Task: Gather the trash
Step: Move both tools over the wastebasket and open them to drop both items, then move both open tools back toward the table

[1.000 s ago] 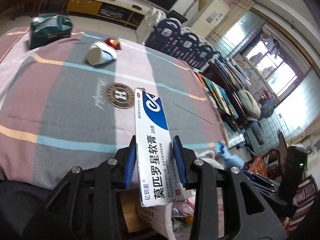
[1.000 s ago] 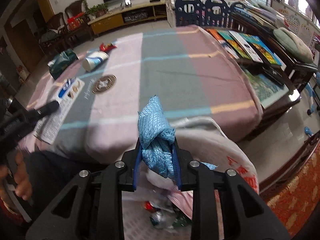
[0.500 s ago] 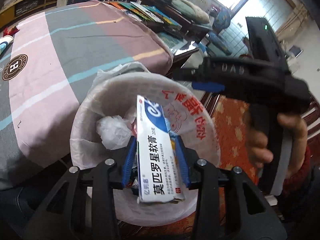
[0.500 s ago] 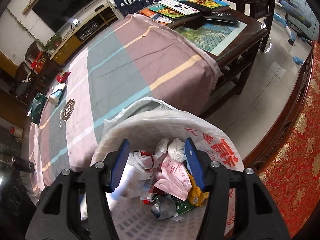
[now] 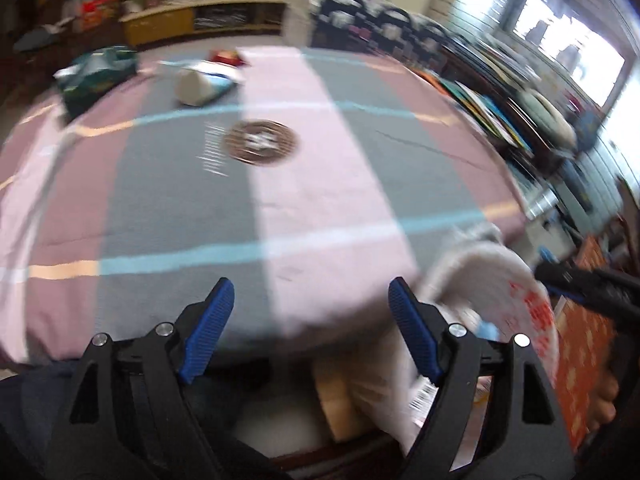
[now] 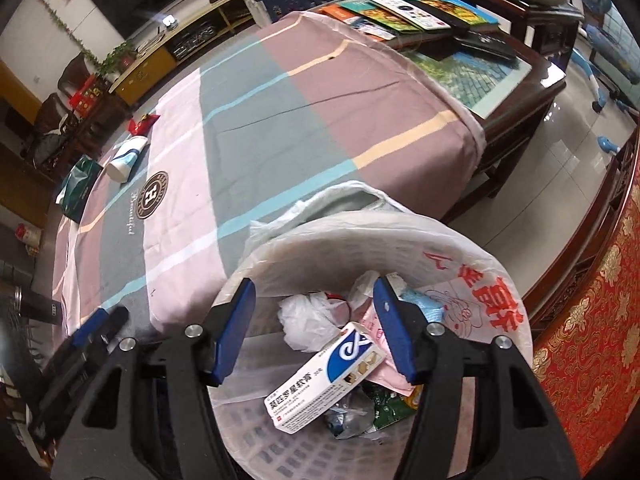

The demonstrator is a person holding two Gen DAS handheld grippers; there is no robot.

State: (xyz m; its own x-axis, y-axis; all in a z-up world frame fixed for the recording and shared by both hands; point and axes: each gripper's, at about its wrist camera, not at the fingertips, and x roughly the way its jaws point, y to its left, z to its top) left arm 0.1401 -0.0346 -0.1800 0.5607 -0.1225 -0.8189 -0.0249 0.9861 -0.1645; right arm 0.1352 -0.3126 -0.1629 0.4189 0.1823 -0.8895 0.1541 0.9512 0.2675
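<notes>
While the left gripper (image 5: pixel 310 296) is held over the striped tablecloth (image 5: pixel 328 184), its jaws, which have just been opening, are set wide apart and nothing is gripped between them; this view is blurred. The right gripper (image 6: pixel 314 308) is held above the bin, its jaws parted to a moderate width, with nothing pressed between the blue pads (image 6: pixel 236 330).

The ointment box (image 6: pixel 326 376), white with a blue panel and dark printed characters, is seen lying tilted inside the trash bin (image 6: pixel 500 280), on top of crumpled white plastic, pink paper and other wrappers. The bin is lined with a white plastic bag bearing red characters and stands just beside the table edge.

On the far side of the tablecloth a white cup (image 6: pixel 126 158) lying on its side, a red wrapper (image 6: pixel 142 123) and a green tissue pack (image 6: pixel 78 192) are visible, well apart from the bin.
</notes>
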